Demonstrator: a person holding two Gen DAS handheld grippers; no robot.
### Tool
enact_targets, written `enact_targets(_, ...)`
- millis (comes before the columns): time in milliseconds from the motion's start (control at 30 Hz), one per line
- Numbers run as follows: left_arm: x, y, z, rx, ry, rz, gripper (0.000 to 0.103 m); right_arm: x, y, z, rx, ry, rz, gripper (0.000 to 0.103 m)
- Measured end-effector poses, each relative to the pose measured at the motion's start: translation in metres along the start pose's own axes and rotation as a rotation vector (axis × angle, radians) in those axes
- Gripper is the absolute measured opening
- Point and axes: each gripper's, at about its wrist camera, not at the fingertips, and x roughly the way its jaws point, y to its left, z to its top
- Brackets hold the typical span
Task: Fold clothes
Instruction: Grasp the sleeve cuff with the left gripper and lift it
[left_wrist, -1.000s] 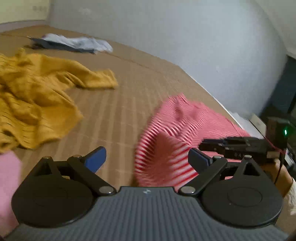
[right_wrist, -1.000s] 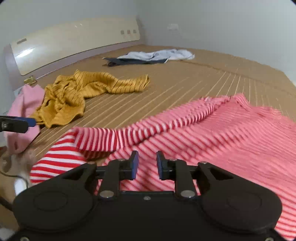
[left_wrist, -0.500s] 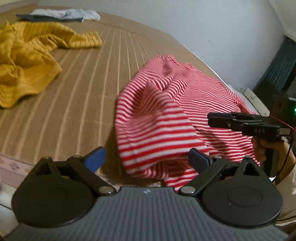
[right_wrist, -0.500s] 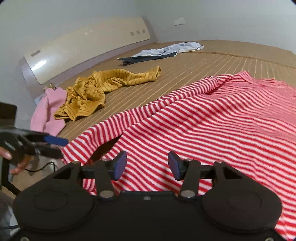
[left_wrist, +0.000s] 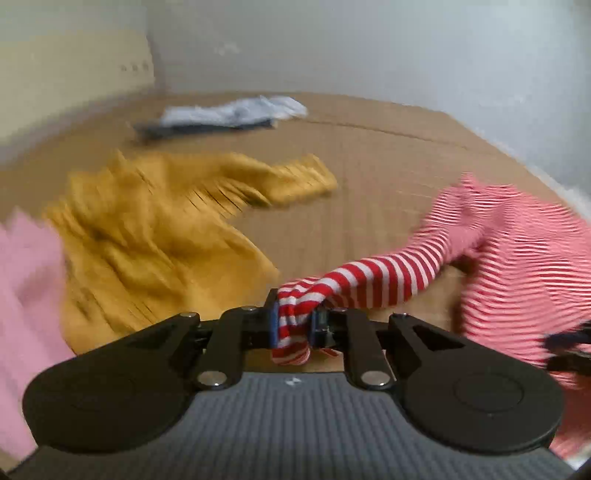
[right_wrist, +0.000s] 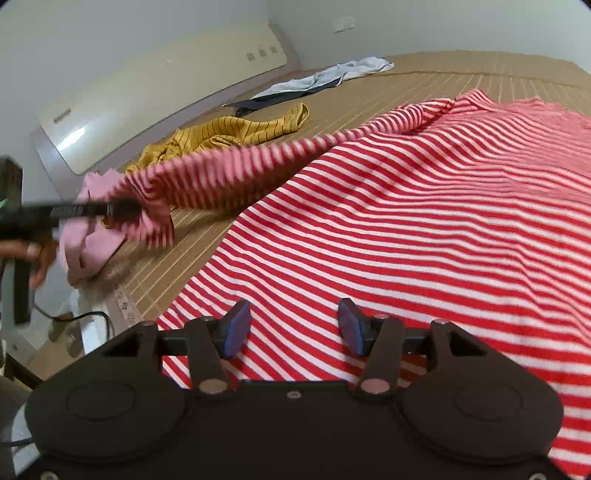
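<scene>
Left gripper (left_wrist: 292, 325) clamps the striped shirt (left_wrist: 369, 280) sleeve.

Soft, even indoor light fills both views, with no hard shadows. The left wrist view is heavily motion-blurred: the mustard garment (left_wrist: 155, 236) at nine o'clock smears into streaks. The right wrist view is sharper, though the lifted striped sleeve (right_wrist: 229, 173) at ten o'clock is blurred. A bright glare patch sits on the headboard (right_wrist: 155, 96) at eleven o'clock. Fisheye distortion bends every edge.
</scene>
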Motion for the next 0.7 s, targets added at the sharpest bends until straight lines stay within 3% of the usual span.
enact_targets(67,0.015,-0.001,0.027,0.124,0.004,0.117,0.017,-0.002,-0.006,-0.001,0.004,-0.001,0.025,0.055)
enact_targets(133,0.032,0.004,0.052,0.163,0.002,0.203,0.017,-0.004,-0.012,-0.002,0.023,-0.009,0.05,0.055)
enact_targets(233,0.059,0.021,0.085,0.104,0.016,0.249,0.021,-0.006,-0.019,-0.005,0.041,-0.022,0.077,0.055)
enact_targets(300,0.074,0.034,0.094,0.048,0.063,0.245,0.032,-0.007,-0.019,-0.007,0.031,-0.029,0.078,0.054)
enact_targets(400,0.086,0.055,0.091,-0.053,0.108,0.28,0.047,-0.008,-0.017,-0.009,0.007,-0.038,0.074,0.054)
enact_targets(467,0.082,0.083,0.082,-0.138,0.139,0.345,0.048,-0.008,-0.017,-0.01,-0.002,-0.042,0.072,0.054)
enact_targets(533,0.074,0.099,0.073,-0.132,0.16,0.399,0.048,-0.008,-0.017,-0.01,0.006,-0.044,0.079,0.054)
enact_targets(633,0.051,0.087,0.063,0.014,0.13,0.346,0.051,-0.008,-0.019,-0.011,0.021,-0.048,0.093,0.054)
enact_targets(700,0.035,0.057,0.055,0.17,0.064,0.246,0.061,-0.006,-0.018,-0.011,0.03,-0.052,0.1,0.054)
